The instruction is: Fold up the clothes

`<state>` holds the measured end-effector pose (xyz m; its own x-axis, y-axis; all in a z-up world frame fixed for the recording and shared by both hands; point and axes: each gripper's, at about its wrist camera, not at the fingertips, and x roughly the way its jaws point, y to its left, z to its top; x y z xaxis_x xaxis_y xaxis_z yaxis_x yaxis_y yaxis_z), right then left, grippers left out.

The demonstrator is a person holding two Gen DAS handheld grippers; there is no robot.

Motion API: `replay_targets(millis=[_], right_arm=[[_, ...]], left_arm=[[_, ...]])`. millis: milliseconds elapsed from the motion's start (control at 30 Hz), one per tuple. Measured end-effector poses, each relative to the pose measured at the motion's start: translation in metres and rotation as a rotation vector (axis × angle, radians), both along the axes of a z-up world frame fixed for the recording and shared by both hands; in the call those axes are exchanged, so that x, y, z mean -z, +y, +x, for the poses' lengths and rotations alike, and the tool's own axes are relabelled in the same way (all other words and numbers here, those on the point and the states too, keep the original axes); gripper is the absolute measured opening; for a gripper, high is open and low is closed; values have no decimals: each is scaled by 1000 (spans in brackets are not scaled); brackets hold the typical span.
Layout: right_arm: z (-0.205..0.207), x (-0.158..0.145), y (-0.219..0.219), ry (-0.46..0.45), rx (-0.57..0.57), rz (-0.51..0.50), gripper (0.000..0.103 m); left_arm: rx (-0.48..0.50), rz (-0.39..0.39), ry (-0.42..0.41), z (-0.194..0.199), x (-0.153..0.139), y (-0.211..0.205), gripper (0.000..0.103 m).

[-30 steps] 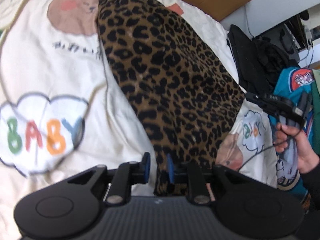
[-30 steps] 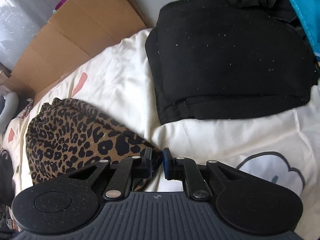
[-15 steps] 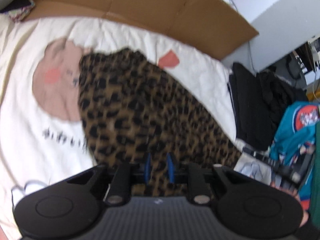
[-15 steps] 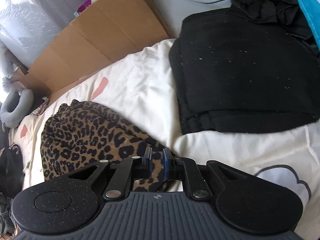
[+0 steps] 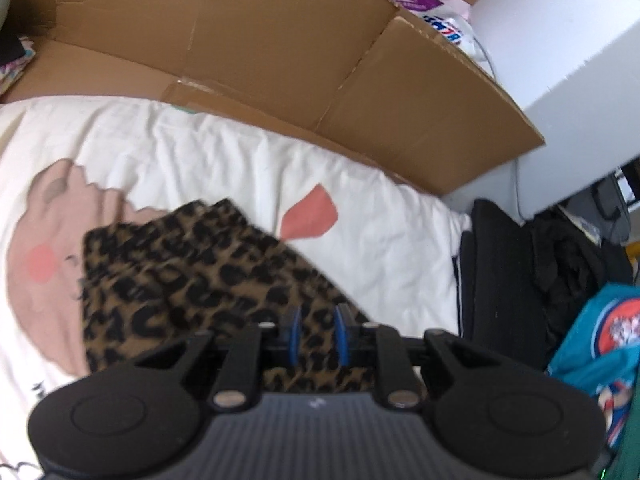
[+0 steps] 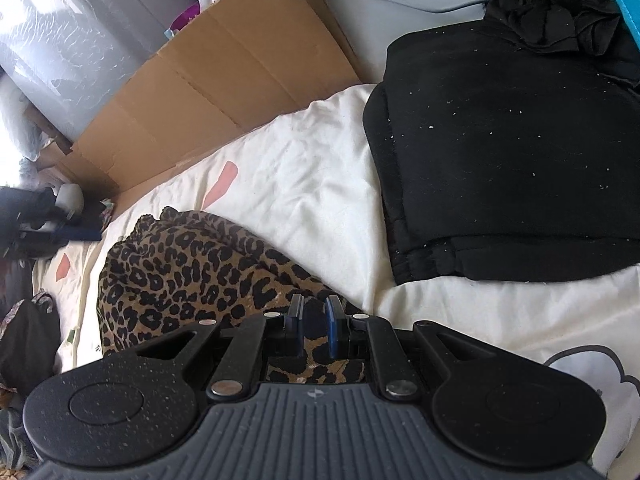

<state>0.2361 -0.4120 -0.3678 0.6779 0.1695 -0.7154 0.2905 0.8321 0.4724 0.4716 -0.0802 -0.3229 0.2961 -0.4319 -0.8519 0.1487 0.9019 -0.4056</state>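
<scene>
Cardboard [image 5: 280,52] borders bedsheet [image 5: 380,232]; black folded clothes [image 6: 512,152] beside leopard garment [image 6: 192,272].

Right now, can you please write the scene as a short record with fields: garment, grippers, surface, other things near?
garment: leopard cloth, bunched on the bed
left gripper: closed on the leopard cloth's near edge
right gripper: closed on the same cloth's near edge
surface: white sheet with cartoon prints
other clothes: folded black garment to the right, apart from the leopard cloth
behind bed: flattened cardboard
</scene>
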Motion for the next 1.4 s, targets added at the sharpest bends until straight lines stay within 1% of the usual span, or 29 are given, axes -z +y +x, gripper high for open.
replay_targets(millis=[133,300,500,633,767,867,1100,1167,1300,1400], right_arm=[[3,1,4,-4,-15,-12,11],[9,3,9,-7,-35,-20,11],[16,6,11,-15,-52,-27,11],[20,9,11,-17,-60,-30,11],[25,11,12,-15,-72,-43,11],[29,15,12,-3,-79,-57,11],[29,32,12,73,-93,-90,12],[28,35,13,87,-97,-101,15],[27,38,13,97,-104,-102,14],[27,39,11,99,-108,-98,14]], left_arm=[[-11,17,5,20,10,-23,18],[-44,41,50,39,29,-41,18],[-83,51,120,42,53,-52,19],[-102,76,139,41,63,-56,24],[-123,105,160,40,75,-55,28],[-139,136,175,41,83,-54,28],[-149,183,189,41,86,-49,29],[-171,193,189,41,87,-44,29],[-236,175,190,41,90,-32,28],[-288,176,176,40,90,-23,22]])
